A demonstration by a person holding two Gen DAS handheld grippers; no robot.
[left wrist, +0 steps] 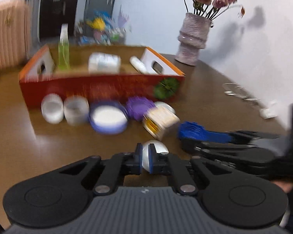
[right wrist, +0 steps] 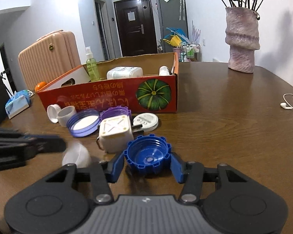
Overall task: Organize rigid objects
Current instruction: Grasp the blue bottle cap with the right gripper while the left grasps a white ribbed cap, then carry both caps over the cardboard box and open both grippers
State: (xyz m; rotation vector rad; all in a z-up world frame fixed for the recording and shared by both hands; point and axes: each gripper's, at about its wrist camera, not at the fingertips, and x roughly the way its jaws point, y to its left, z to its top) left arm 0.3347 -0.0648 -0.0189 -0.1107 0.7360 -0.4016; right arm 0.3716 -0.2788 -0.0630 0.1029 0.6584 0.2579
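Right wrist view showed my right gripper [right wrist: 147,160] closed on a blue ribbed cap [right wrist: 146,159], its open side facing up and toward the camera, just above the worktop [right wrist: 214,120]. Directly ahead lay a white square box [right wrist: 116,132], a purple-rimmed lid [right wrist: 84,122], a purple cap [right wrist: 115,113] and a white disc lid [right wrist: 145,121], crowding the path to the red cardboard box [right wrist: 111,95]. That box held a green spray bottle [right wrist: 92,66] standing upright and a white container [right wrist: 125,72] lying on its side. My left gripper [left wrist: 145,159] pinched a white rounded piece [left wrist: 156,148], narrow jaws, low over the worktop. A vase [right wrist: 242,41] stood well apart to the right.
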